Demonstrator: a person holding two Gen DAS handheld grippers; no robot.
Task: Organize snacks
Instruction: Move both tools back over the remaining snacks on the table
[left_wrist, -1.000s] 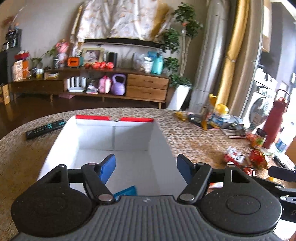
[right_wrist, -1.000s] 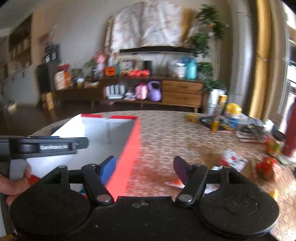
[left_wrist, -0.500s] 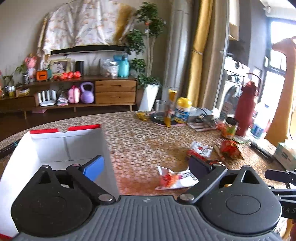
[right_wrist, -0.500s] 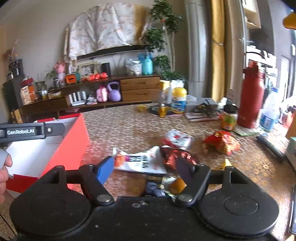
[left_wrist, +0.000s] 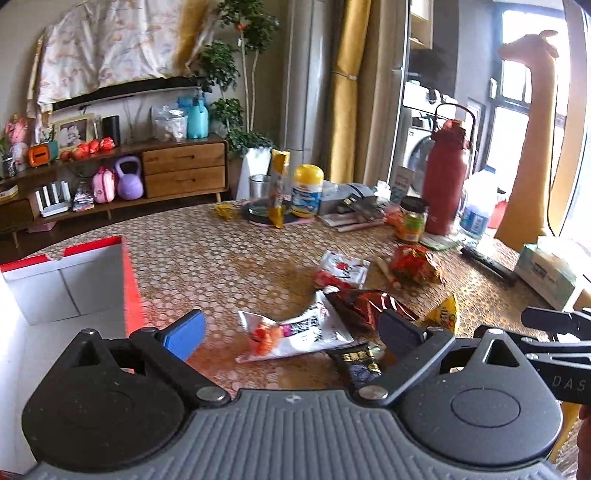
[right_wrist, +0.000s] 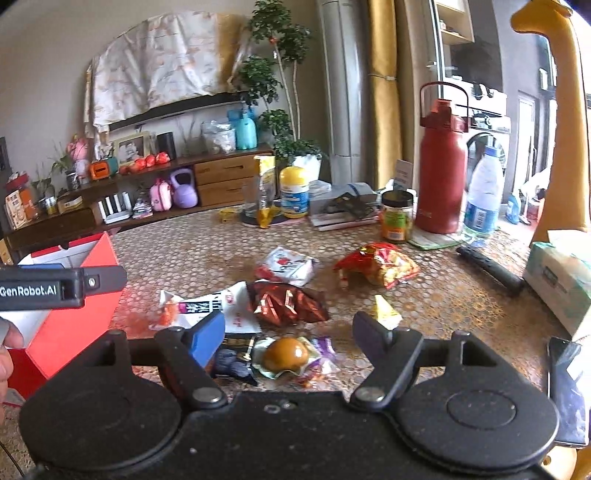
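Note:
The red box with white inside (left_wrist: 125, 280) stands at the left, its red wall (right_wrist: 74, 325) also showing in the right wrist view. My left gripper (left_wrist: 291, 332) is open wide above a white snack packet (left_wrist: 295, 328), holding nothing. Beside that packet lie a dark red foil packet (left_wrist: 369, 306) and a black packet (left_wrist: 360, 363). My right gripper (right_wrist: 288, 334) hovers over a wrapped brown egg snack (right_wrist: 286, 352); its jaws are opening and nothing is pressed between them. Farther off lie a white-and-red packet (right_wrist: 288, 266), a red-and-yellow bag (right_wrist: 376, 266) and a small yellow packet (right_wrist: 384, 314).
At the table's back stand a red thermos (right_wrist: 441, 166), a water bottle (right_wrist: 484, 195), a jar (right_wrist: 397, 214) and a yellow-lidded bottle (right_wrist: 293, 192). A black remote (right_wrist: 487, 269) and a tissue box (right_wrist: 561, 280) lie at the right.
Both grippers have swung right, from over the box to over the snack pile. The left jaws have widened, and the right jaws have widened slightly.

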